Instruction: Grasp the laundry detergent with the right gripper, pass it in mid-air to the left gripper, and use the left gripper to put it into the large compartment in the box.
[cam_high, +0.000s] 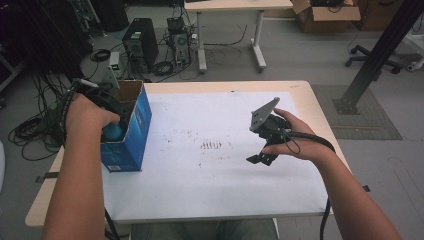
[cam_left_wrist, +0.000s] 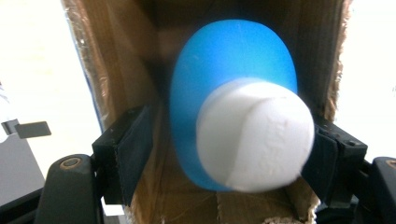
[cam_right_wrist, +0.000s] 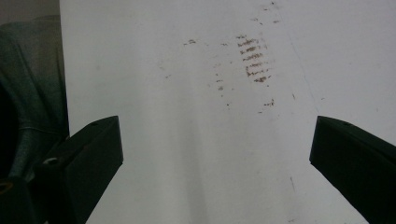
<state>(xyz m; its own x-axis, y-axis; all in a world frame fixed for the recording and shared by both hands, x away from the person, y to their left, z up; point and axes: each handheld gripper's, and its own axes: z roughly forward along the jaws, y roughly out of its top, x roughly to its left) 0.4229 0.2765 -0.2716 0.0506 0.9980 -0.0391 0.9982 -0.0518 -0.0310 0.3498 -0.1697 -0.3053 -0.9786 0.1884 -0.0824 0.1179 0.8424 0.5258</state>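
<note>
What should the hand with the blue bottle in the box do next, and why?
Probably draw the left gripper back out of the blue box. The blue bottle with its white cap already sits inside the cardboard walls, and the left jaw stands clear of it.

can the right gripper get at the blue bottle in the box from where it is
Probably not directly: the blue bottle sits inside the blue box, with the left gripper in its opening.

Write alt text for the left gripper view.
A blue bottle with a white cap sits inside an open cardboard box, cap end toward the camera. The left gripper has its black fingers on either side of the bottle, with a gap showing at the left one.
</note>
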